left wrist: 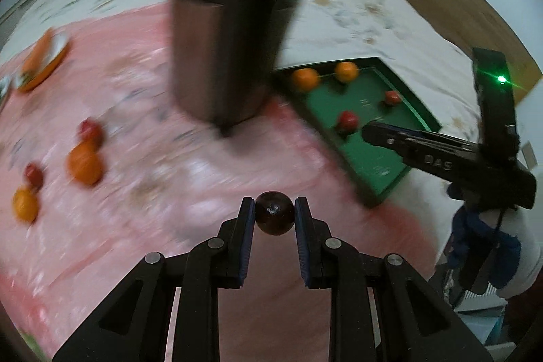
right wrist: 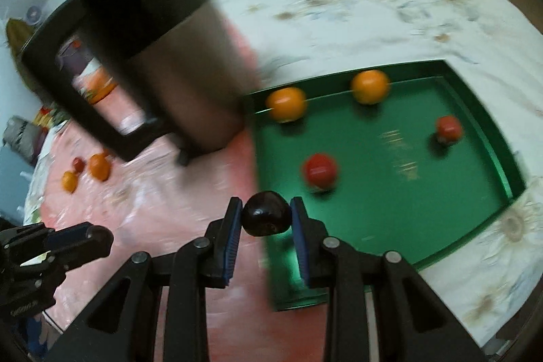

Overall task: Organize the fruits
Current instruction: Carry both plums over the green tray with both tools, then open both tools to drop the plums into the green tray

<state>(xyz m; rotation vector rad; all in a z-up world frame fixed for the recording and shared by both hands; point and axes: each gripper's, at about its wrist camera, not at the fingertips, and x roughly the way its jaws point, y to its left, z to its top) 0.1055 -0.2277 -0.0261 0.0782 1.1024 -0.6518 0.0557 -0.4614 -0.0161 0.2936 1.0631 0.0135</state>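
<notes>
Dark plums (left wrist: 274, 212) (right wrist: 266, 217) – one pinched in each claw (left wrist: 274, 216) (right wrist: 266, 219), right over green tray (right wrist: 482, 111)

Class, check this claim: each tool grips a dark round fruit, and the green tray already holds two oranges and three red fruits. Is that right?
Not quite. The right wrist view shows the green tray holding two oranges but only two red fruits. Each tool does grip a dark fruit.

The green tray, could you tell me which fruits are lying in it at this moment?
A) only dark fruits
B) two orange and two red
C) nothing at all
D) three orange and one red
B: the green tray holds two orange fruits along its far wall and two red fruits nearer the middle.
</notes>
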